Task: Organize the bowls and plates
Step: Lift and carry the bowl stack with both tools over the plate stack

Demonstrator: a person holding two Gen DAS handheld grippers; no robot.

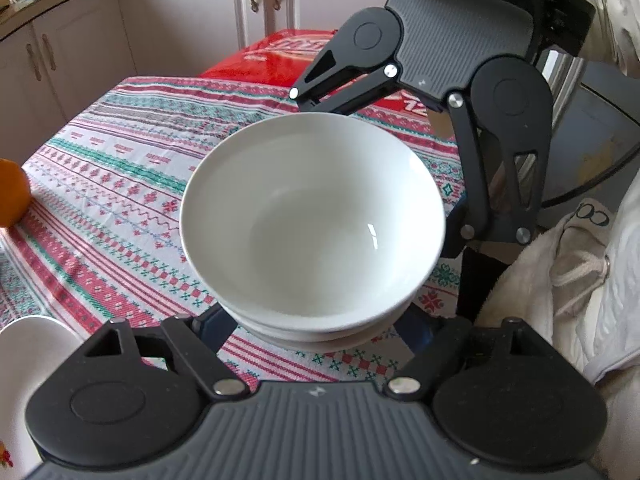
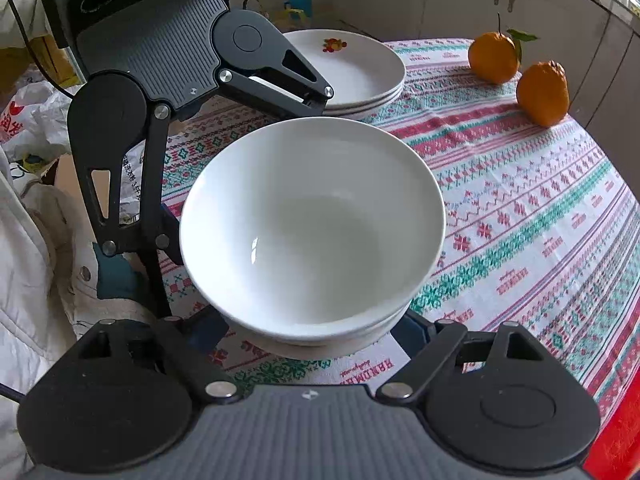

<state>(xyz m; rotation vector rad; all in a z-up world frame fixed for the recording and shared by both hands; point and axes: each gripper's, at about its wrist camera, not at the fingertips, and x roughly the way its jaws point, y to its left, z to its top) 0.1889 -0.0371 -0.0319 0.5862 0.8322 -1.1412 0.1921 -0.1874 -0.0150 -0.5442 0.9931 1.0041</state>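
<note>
Two tools on one load. Stack of white bowls [image 1: 312,216], nested, at least two deep, near the tabletop [image 2: 540,220] edge on a patterned cloth [image 1: 120,168]. Appears seated on the cloth; lift-off not confirmed.

Left hand-held gripper [image 1: 316,324] astride the lower bowl, jaws apart, one finger at each flank, low under the top rim. Right hand-held gripper [image 2: 310,330] astride the same stack from the opposite side, angled steeply down. Pads hidden under the bowl curve: pressing or merely alongside, cannot tell for either.

Likely reason for the low, four-sided approach: glazed, round, heavy stack; hold below the widest rim to stop slipping or tilting.

Stack of plates [image 2: 360,68] well behind, probable neighbour for the bowls. Two oranges [image 2: 494,58] far off, clear of any path.
</note>
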